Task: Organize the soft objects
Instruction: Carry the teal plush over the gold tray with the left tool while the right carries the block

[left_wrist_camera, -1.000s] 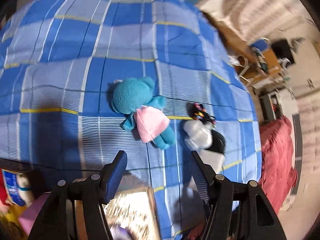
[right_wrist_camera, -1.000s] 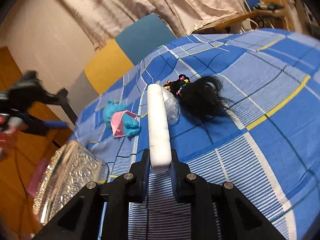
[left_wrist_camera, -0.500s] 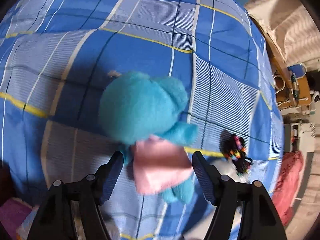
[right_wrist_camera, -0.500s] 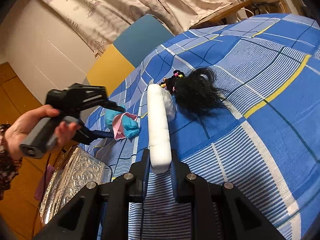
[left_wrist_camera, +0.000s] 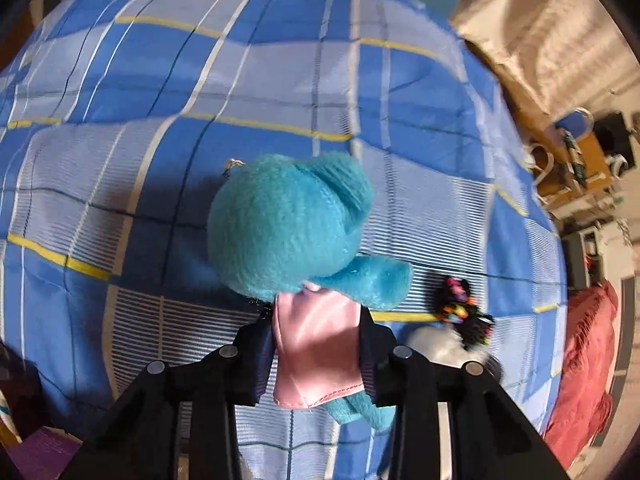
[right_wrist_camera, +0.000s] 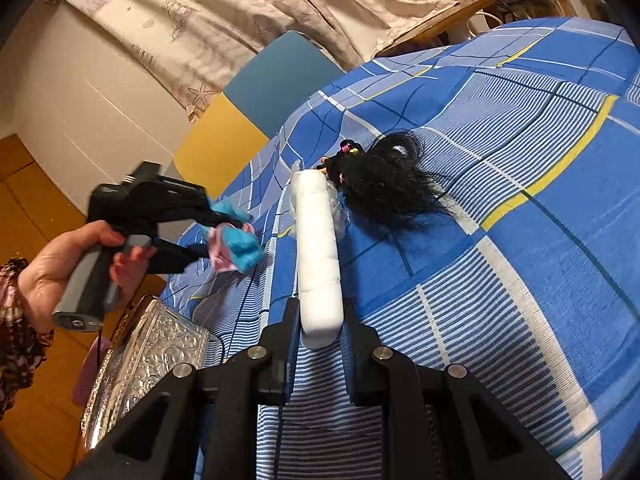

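Note:
A teal plush toy (left_wrist_camera: 288, 236) in a pink dress (left_wrist_camera: 316, 356) is held by my left gripper (left_wrist_camera: 318, 344), whose fingers are shut on its dressed body. In the right wrist view the same toy (right_wrist_camera: 236, 236) hangs in that gripper (right_wrist_camera: 208, 232) just above the blue plaid bedspread (right_wrist_camera: 520, 240). My right gripper (right_wrist_camera: 318, 320) is shut on a long white soft roll (right_wrist_camera: 318, 252) that points forward over the bed. A doll with black hair (right_wrist_camera: 392, 184) lies on the bedspread beyond the roll and also shows in the left wrist view (left_wrist_camera: 460, 316).
A silver embossed box (right_wrist_camera: 144, 364) stands at the bed's near left edge. A yellow and teal headboard (right_wrist_camera: 256, 108) and beige curtains (right_wrist_camera: 240, 16) are behind. A red cloth (left_wrist_camera: 584, 364) lies off the bed's right side, with cluttered furniture (left_wrist_camera: 580, 168) beyond.
My left gripper moved down onto the teal plush, closed on its pink-dressed body and lifted it slightly. My right gripper kept hold of the white roll and barely moved.

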`<action>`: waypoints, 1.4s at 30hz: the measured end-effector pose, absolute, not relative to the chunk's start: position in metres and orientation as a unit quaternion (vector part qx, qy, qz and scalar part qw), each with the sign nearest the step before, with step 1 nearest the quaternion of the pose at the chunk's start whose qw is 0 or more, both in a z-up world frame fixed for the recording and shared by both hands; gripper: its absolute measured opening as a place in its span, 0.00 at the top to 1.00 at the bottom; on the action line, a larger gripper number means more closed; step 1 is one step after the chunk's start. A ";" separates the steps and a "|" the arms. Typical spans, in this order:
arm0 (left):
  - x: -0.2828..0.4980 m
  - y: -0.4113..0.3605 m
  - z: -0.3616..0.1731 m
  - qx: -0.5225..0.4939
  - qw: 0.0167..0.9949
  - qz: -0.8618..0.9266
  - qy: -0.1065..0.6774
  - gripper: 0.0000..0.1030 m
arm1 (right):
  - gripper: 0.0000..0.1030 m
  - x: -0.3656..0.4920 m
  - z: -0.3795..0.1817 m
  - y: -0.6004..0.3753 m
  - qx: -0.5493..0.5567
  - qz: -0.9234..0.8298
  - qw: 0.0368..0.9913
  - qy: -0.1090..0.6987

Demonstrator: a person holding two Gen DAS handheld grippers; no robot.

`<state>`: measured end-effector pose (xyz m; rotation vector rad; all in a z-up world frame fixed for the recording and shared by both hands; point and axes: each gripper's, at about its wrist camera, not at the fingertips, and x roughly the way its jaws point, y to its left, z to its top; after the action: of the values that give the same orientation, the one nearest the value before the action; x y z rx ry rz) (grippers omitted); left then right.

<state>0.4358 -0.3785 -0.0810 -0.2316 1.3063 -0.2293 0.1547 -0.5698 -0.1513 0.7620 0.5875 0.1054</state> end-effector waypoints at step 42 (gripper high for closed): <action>0.185 -0.076 0.035 -0.083 0.847 -0.209 0.482 0.65 | 0.81 0.158 -0.143 -0.564 0.335 0.011 0.891 0.306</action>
<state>0.1851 -0.0763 0.0347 -0.1760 1.0172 -0.4400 0.1580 -0.5638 -0.1427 0.6954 0.6347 0.0231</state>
